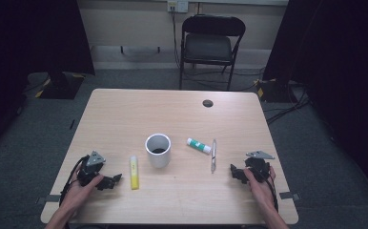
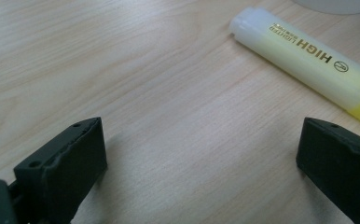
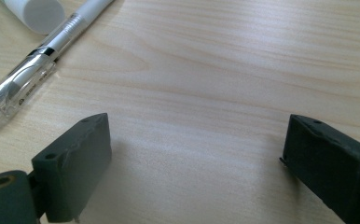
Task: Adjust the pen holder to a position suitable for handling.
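A white cup [image 1: 158,150] stands upright in the middle of the wooden table [image 1: 125,114]. A yellow highlighter [image 1: 134,172] lies left of it, a glue stick [image 1: 198,145] and a clear pen [image 1: 213,155] to its right. My left gripper [image 1: 115,180] rests on the table near the front left, open, just left of the highlighter [image 2: 308,60]. My right gripper [image 1: 233,171] rests at the front right, open, with bare wood between its jaws. In the right gripper view the pen [image 3: 43,56] and the glue stick's white cap [image 3: 33,11] lie at the upper left.
A black folding chair [image 1: 209,45] stands beyond the table's far edge. A dark round grommet [image 1: 208,103] sits in the tabletop near the far side. Cables run on the floor at the right, and dark curtains hang on both sides.
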Demonstrator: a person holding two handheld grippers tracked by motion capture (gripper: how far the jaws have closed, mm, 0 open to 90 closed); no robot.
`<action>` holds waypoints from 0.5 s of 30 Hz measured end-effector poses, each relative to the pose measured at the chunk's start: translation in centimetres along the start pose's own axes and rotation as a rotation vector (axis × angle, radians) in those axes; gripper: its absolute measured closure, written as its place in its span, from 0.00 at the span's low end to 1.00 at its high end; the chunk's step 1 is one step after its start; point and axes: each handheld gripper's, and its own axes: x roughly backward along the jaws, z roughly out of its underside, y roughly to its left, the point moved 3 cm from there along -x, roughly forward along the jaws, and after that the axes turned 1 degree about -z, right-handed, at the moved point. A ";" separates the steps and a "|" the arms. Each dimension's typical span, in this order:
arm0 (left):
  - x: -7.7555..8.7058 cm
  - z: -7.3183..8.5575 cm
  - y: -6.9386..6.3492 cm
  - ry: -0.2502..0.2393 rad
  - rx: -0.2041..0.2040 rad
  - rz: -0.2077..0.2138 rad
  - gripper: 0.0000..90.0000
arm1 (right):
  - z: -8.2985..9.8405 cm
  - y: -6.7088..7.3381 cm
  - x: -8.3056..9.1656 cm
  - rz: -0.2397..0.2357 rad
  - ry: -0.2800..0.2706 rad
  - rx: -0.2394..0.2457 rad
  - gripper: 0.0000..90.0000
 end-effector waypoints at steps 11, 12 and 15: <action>1.1 0.2 0.2 0.027 0.010 -0.013 0.18 | 0.0 -0.2 0.0 -0.017 0.004 0.018 0.07; 1.1 0.2 0.3 0.029 0.002 -0.015 0.18 | 0.0 -0.2 0.0 -0.019 0.004 0.020 0.07; 1.4 0.1 0.4 0.010 0.004 -0.001 0.18 | 0.0 -0.2 0.0 -0.020 0.004 0.020 0.07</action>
